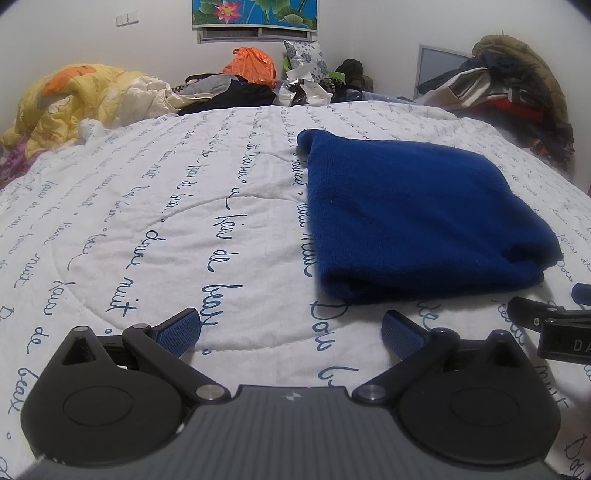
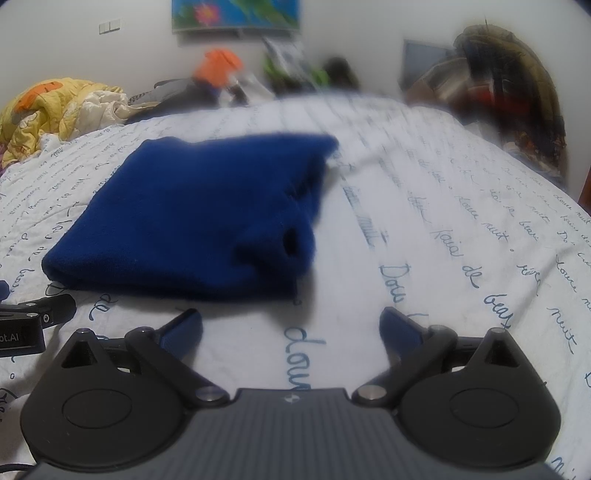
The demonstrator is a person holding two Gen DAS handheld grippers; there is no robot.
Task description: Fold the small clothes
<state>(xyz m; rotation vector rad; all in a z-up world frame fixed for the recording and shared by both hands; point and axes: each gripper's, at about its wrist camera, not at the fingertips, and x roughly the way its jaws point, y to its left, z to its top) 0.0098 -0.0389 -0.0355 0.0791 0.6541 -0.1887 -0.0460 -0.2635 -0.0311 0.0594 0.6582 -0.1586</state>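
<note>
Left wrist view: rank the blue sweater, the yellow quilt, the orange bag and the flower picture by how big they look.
1. blue sweater, though it lies nearest the camera, which inflates it
2. yellow quilt
3. flower picture, cut off by the top edge, so unsure
4. orange bag

The white quilted bedspread [image 1: 155, 221] carries rows of blue handwritten script; legible words include "de beau", "nuit", "faire de" and "Dou". In the right wrist view the same print reads "doux", "de beau" and "nuit". The black gripper body at the left wrist view's right edge [image 1: 565, 341] shows "DA"; the black gripper body at the right wrist view's left edge [image 2: 18, 338] shows "ot.AI".
</note>
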